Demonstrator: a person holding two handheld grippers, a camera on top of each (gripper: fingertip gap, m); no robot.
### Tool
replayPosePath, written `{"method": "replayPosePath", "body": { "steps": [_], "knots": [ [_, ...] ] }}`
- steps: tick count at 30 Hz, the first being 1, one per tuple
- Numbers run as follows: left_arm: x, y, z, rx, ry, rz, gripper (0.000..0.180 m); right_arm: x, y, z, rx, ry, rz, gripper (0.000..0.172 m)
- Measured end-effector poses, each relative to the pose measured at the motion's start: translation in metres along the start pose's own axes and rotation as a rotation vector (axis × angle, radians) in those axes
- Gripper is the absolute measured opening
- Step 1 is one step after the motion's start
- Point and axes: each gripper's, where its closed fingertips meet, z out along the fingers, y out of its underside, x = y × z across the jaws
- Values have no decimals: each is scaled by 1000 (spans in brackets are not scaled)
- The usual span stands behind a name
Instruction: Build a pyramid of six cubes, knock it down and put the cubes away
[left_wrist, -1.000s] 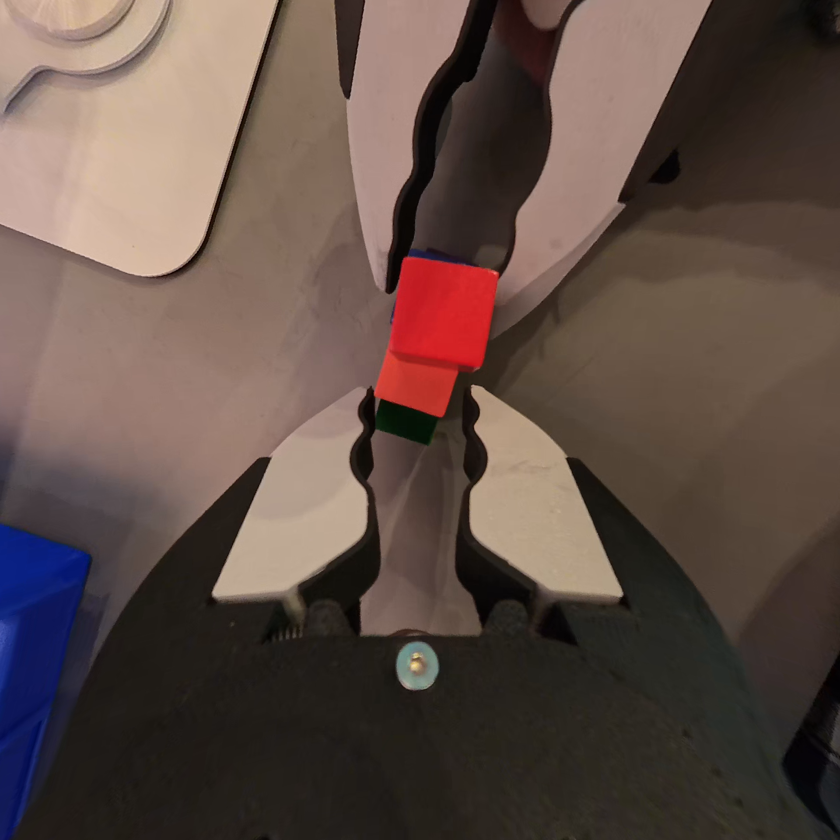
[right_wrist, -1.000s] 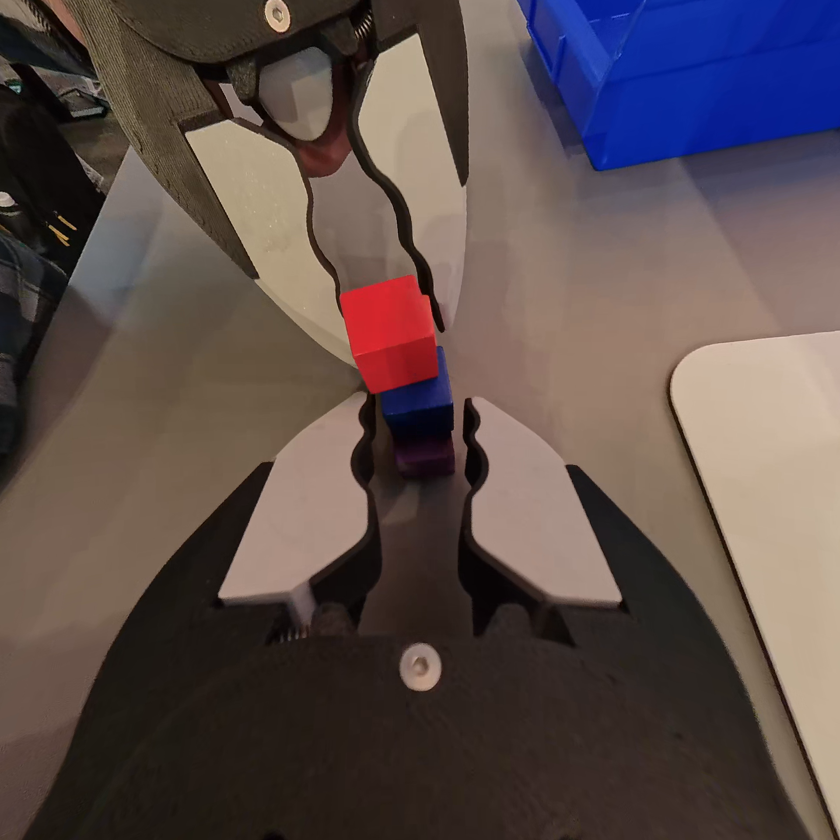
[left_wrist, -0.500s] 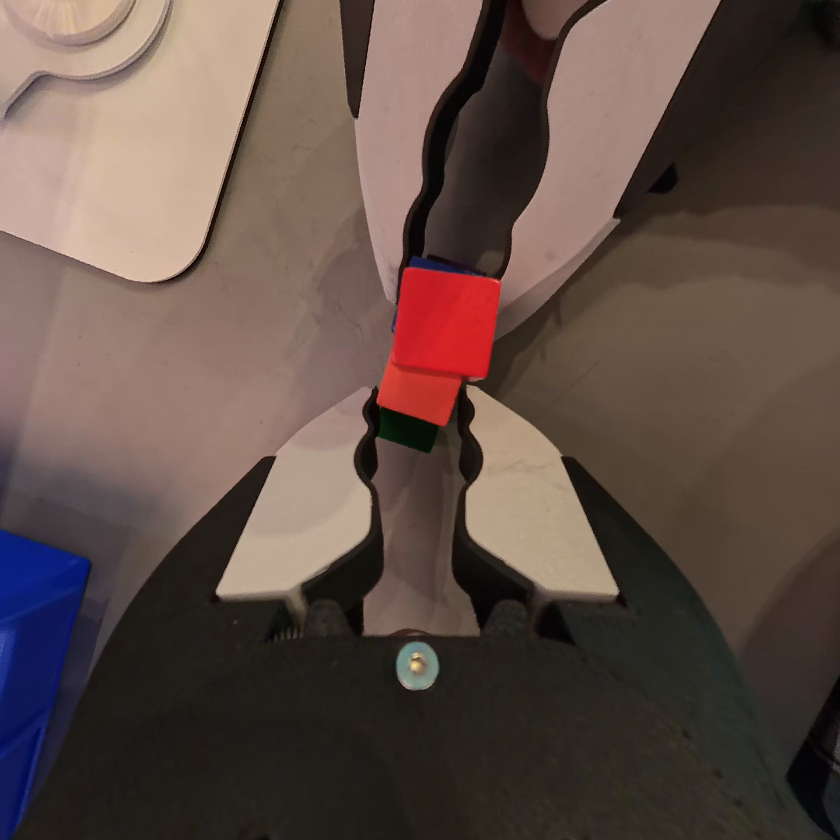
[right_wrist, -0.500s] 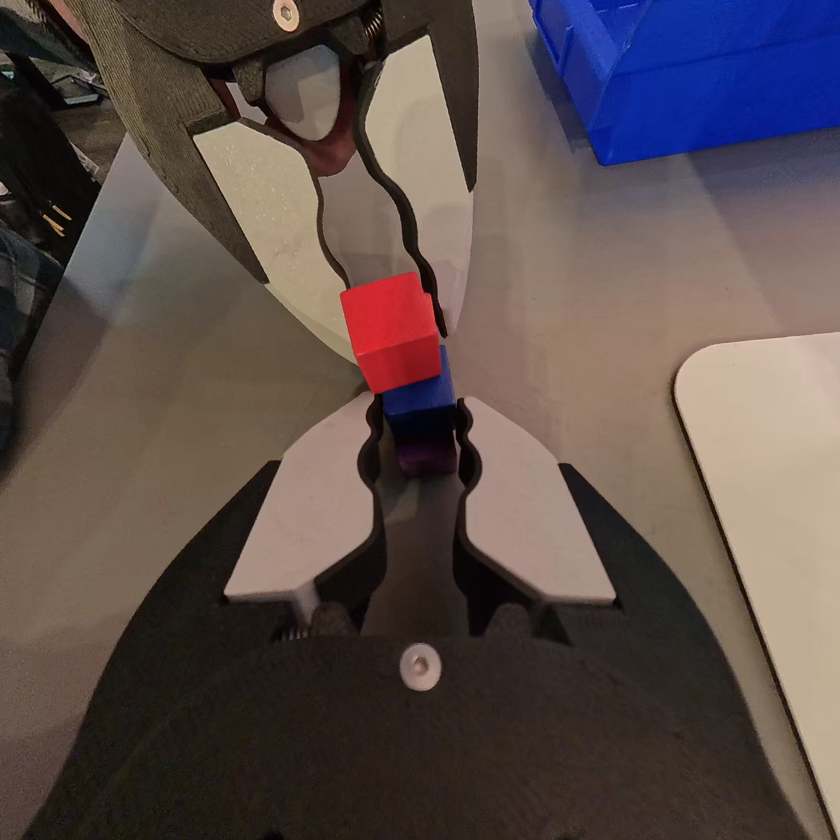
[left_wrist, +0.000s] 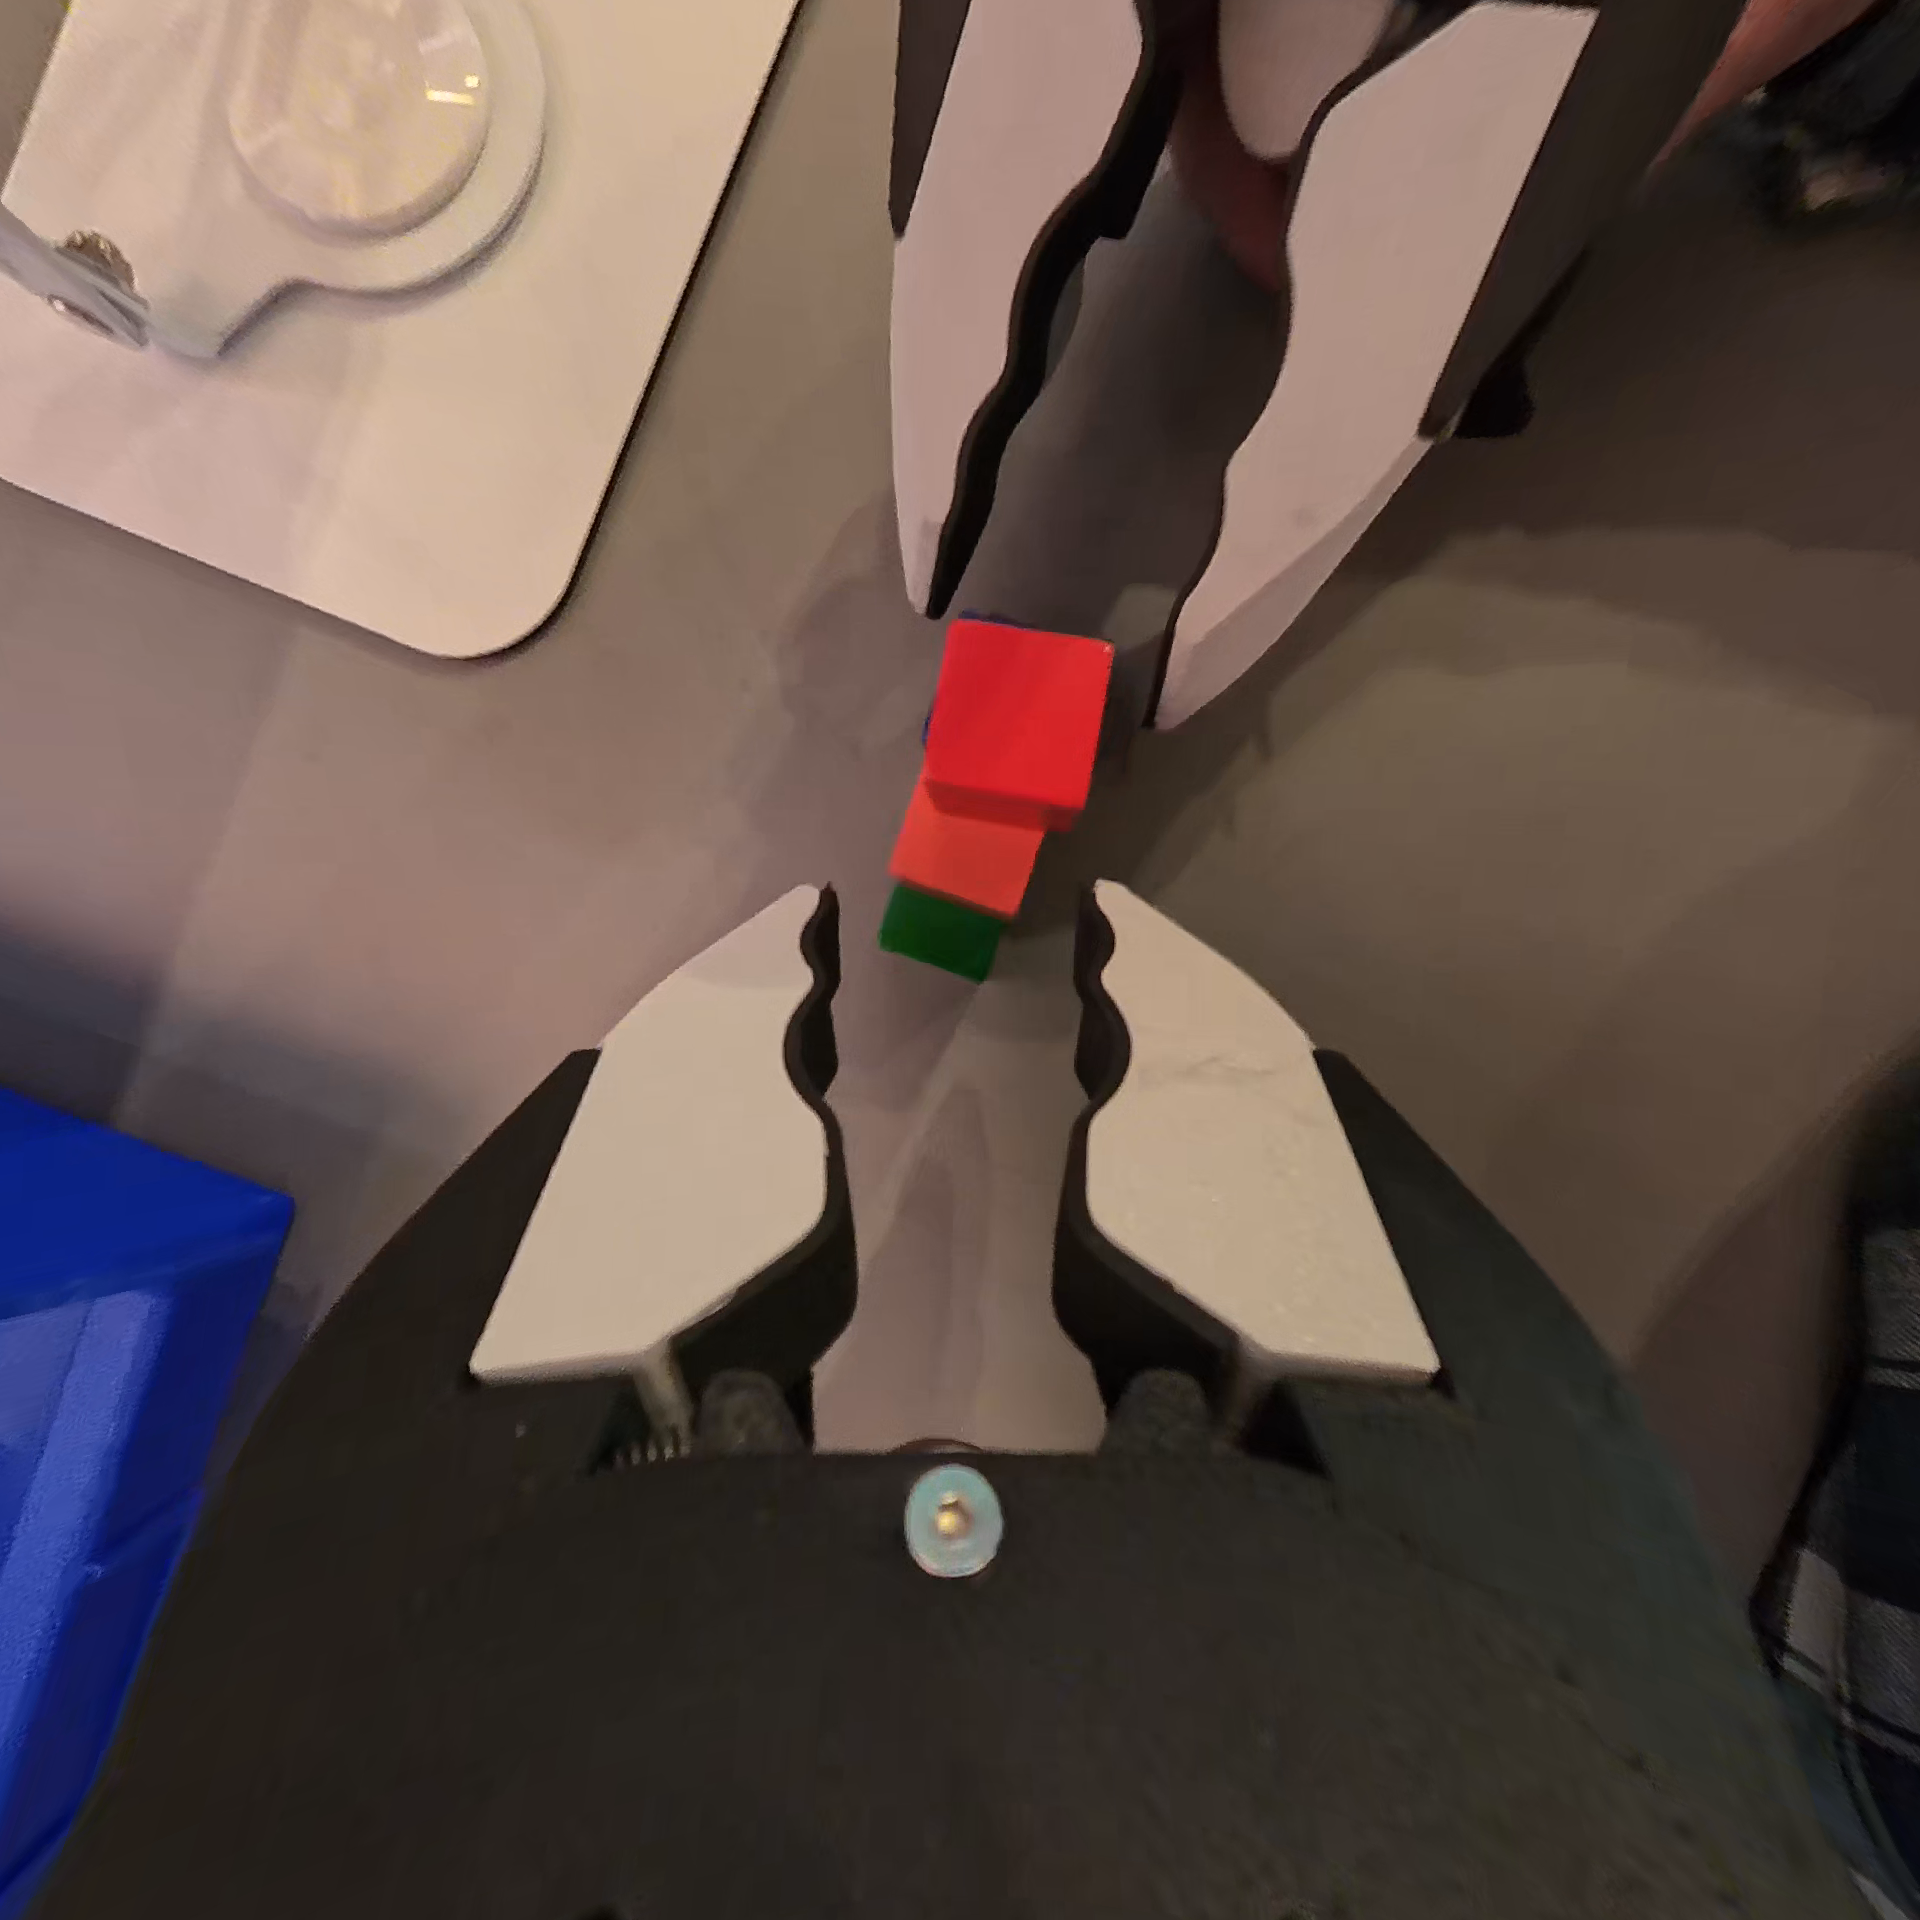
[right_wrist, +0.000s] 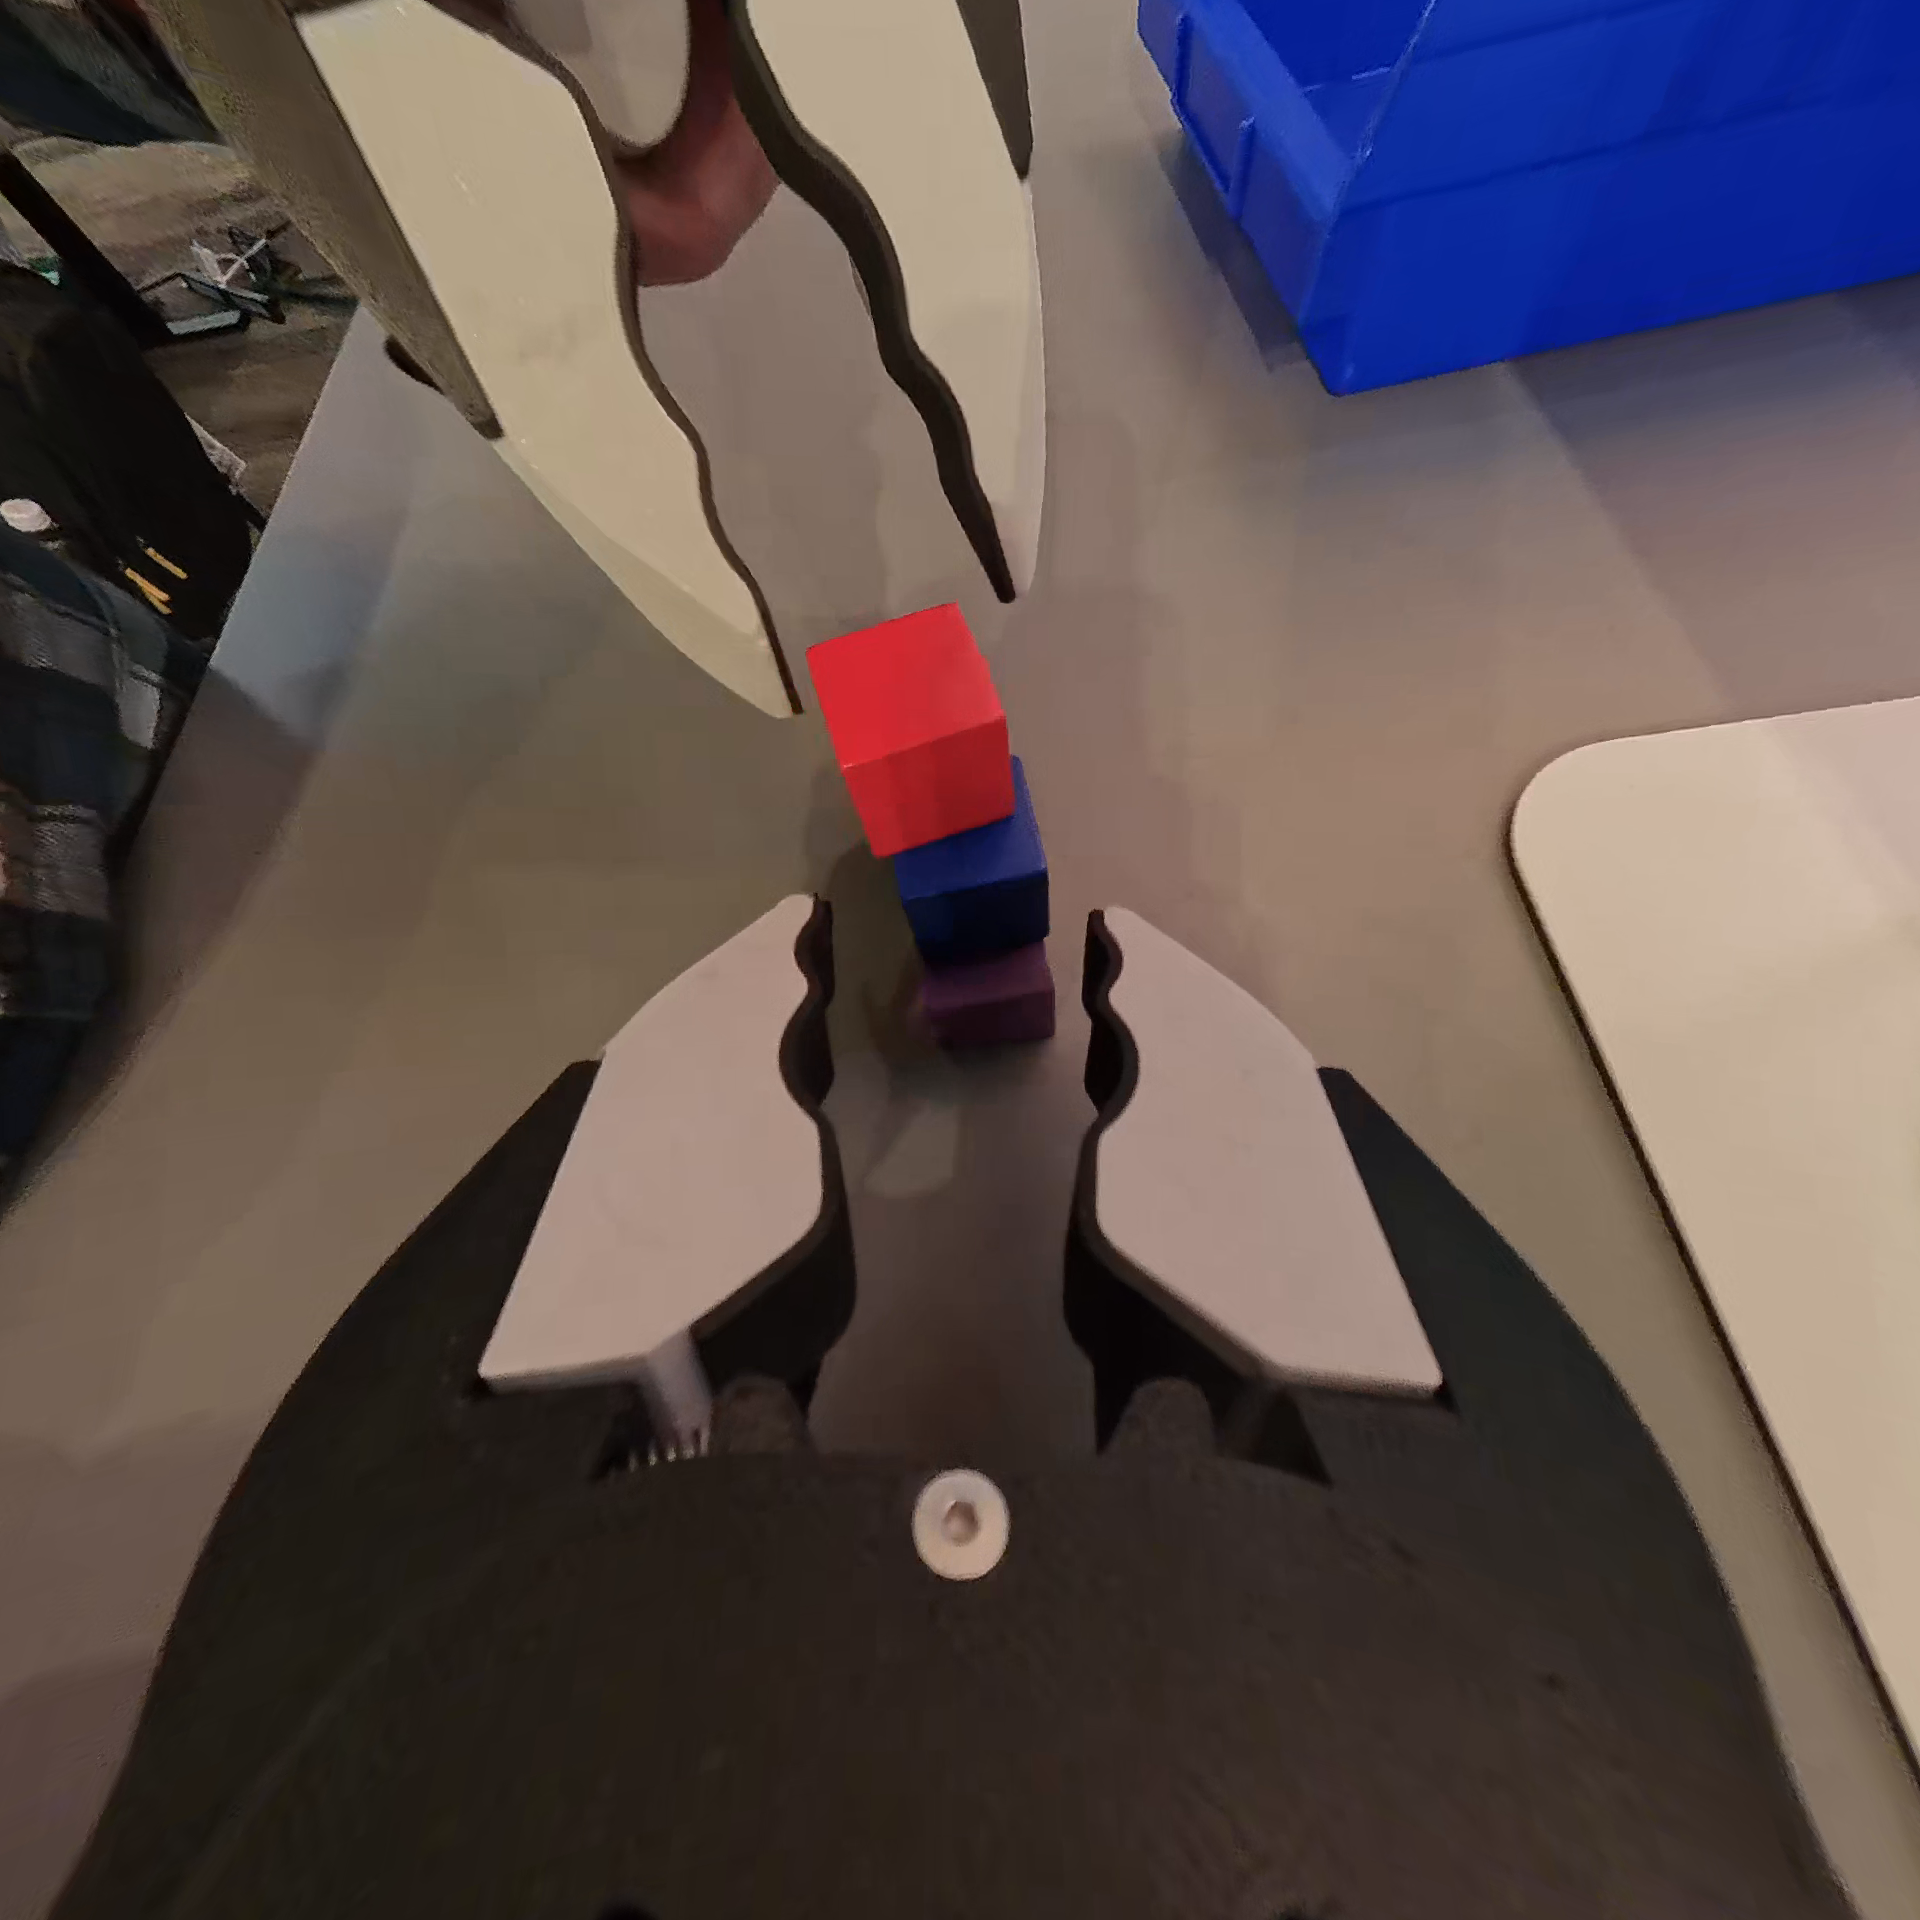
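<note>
Cubes stand as a small pyramid on the grey surface (right_wrist: 1299, 644), seen edge-on between the two pairs of tongs: a red cube (left_wrist: 1018, 717) on top, an orange cube (left_wrist: 966, 857) and a blue cube (right_wrist: 971, 883) in the tier below, a green cube (left_wrist: 940, 935) and a purple cube (right_wrist: 987, 997) at the base; a sixth cannot be made out. They look like painted blocks, probably light, rigid and smooth-faced, so each should be pinched across two flat opposite faces near its middle, squarely, since a skewed grip would likely twist it out. The red one sits slightly turned on its neighbours and would topple at a light nudge. The left tongs (left_wrist: 956, 914) are spread and empty, pads clear of the green cube; the right tongs (right_wrist: 956, 935) likewise, clear of the purple one. A blue bin (right_wrist: 1558, 187) waits near, a pale board (left_wrist: 343, 343) lies beside, and the room beyond is dim and cluttered.
</note>
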Motion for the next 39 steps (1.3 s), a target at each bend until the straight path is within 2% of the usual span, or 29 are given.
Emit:
{"method": "replayPosePath", "body": {
  "steps": [11, 20, 25, 39],
  "knots": [
    [7, -7, 15, 1, 35, 58, 47, 1, 6, -4, 11, 67, 63, 45],
    [4, -18, 19, 14, 56, 123, 41, 1, 8, -1, -6, 87, 70, 43],
    [6, -21, 18, 16, 85, 168, 30, 1, 9, -1, -13, 89, 68, 43],
    [3, -19, 16, 4, 96, 178, 28, -1, 11, 1, -27, 66, 67, 41]
  ]
}}
